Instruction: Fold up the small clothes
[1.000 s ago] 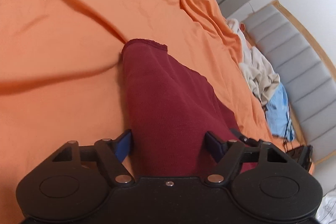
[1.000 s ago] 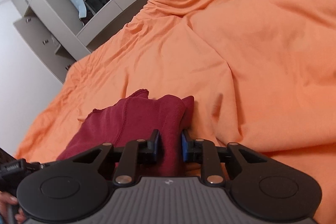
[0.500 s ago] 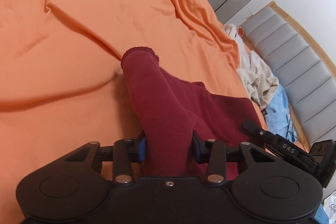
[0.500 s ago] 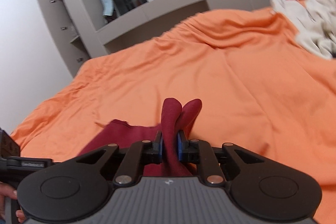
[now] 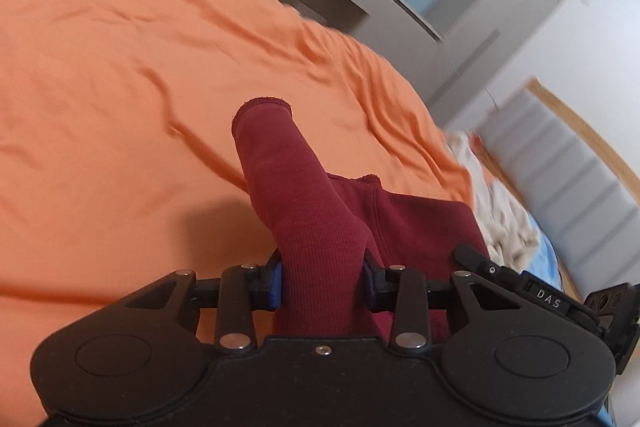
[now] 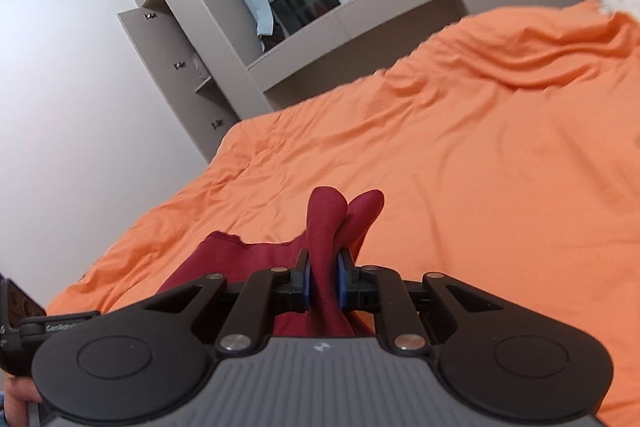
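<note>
Both grippers carry one dark red knit garment (image 5: pixel 316 227) above the orange bed sheet (image 5: pixel 120 67), but its lower part is hidden behind the gripper bodies and the background is motion-blurred. The left gripper (image 5: pixel 322 283) angles down with jaws pinching a ribbed tubular sleeve; the right gripper (image 6: pixel 323 277) angles down too, jaws nearly together on a bunched fold. A hand (image 6: pixel 16 399) is cut off at the frame corner.
</note>
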{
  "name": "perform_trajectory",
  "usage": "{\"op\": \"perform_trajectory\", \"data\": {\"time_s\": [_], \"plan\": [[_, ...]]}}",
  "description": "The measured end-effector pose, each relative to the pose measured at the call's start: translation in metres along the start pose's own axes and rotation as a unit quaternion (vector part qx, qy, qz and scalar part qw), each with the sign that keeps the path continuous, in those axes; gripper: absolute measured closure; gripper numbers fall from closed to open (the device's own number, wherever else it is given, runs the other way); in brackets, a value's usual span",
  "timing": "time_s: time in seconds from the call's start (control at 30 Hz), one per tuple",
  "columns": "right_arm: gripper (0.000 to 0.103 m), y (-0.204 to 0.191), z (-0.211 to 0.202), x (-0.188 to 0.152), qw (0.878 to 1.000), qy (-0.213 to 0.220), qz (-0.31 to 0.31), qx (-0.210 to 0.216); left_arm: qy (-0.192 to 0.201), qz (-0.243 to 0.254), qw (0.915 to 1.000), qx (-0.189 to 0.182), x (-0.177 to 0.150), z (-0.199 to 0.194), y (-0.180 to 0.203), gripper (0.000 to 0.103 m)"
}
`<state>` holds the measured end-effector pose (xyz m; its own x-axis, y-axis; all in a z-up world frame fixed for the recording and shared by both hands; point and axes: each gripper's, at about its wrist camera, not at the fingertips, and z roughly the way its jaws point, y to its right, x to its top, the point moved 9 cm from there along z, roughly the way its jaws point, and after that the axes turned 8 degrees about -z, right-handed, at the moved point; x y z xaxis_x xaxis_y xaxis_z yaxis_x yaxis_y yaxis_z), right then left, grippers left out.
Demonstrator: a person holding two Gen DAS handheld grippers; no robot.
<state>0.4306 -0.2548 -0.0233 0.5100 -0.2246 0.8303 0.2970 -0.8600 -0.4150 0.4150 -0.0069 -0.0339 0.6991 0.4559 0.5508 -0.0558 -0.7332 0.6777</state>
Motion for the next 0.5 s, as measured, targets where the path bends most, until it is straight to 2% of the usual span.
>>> {"op": "perform_trajectory", "data": {"time_s": [0.2,0.33,0.43,0.5], "plan": [[0.089,0.003,0.054,-0.02,0.998,-0.053,-0.021,-0.012,0.018,-0.054,0.9979,0.031,0.023,-0.013,-0.043,0.064],[0.088,0.008,0.068,-0.041,0.994,-0.086,-0.056,-0.042,0.003,-0.063,0.9957,0.068,0.021,-0.002,-0.064,0.064],[0.081,0.01,0.063,-0.05,0.993,-0.091,-0.061,-0.051,-0.009,-0.07,0.9938,0.086,0.019,0.003,-0.078,0.062],[0.07,0.011,0.056,-0.052,0.991,-0.09,-0.067,-0.066,-0.012,-0.07,0.993,0.094,0.017,0.004,-0.085,0.06]]}}
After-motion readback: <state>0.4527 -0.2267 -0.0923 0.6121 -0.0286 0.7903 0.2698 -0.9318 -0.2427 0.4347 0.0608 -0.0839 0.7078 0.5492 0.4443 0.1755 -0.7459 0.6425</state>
